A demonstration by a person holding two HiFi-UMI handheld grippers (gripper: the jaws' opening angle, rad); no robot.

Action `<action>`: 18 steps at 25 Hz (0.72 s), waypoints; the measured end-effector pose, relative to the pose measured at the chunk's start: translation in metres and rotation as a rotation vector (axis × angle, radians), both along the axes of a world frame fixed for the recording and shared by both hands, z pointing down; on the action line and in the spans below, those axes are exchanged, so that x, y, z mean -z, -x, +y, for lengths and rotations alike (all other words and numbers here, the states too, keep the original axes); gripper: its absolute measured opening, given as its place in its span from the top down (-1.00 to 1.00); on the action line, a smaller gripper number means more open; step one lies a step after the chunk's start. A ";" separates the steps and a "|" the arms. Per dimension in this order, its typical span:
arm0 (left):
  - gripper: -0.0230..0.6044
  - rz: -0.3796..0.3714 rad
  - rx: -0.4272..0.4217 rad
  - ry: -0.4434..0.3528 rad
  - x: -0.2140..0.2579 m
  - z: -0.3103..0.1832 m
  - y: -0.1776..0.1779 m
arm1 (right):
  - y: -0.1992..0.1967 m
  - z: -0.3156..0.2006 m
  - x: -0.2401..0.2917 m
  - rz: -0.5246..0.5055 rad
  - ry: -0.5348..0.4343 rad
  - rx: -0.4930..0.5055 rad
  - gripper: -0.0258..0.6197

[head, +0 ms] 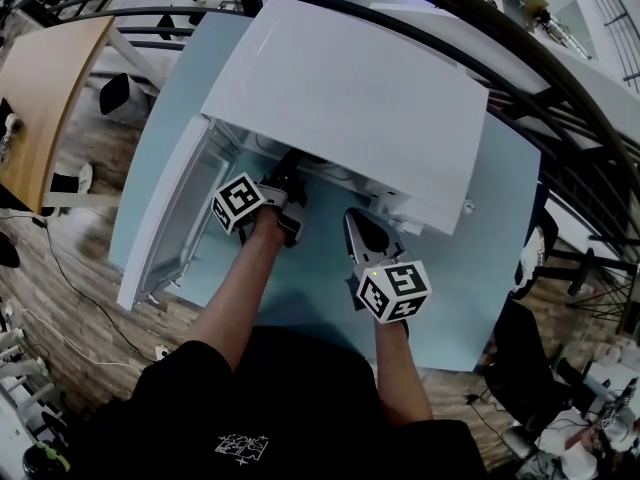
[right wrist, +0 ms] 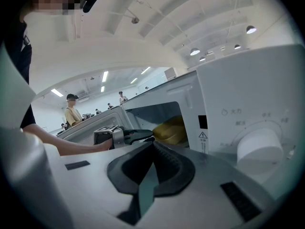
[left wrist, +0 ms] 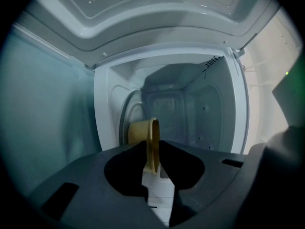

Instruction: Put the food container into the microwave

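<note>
Container rim pinched by left gripper at microwave mouth; right gripper closed, empty.

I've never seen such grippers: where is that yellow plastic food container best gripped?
On the yellow food container, probably its thin flared rim, from the white microwave's open front: the left gripper pinches it edge-on; the round body looks too wide.

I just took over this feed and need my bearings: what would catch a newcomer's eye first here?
The white microwave dominates the light blue table, its door swung open to the left. The left hand-held gripper reaches into the cavity, jaws pinching the rim of a yellow food container. The right hand-held gripper hangs outside, shut and empty, facing the dial.
</note>
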State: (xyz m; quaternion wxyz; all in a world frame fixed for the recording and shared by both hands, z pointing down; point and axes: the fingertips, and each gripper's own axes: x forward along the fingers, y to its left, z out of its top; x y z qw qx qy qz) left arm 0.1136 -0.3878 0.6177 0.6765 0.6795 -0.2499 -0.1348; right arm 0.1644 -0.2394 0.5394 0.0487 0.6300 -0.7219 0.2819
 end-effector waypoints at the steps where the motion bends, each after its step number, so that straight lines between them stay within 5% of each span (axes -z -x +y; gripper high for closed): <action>1: 0.71 -0.004 0.000 0.001 0.000 0.001 0.001 | 0.000 0.001 0.001 0.001 -0.002 0.002 0.91; 18: 0.85 -0.078 0.033 -0.065 0.025 0.052 0.034 | 0.015 0.034 0.030 0.011 -0.078 0.064 0.91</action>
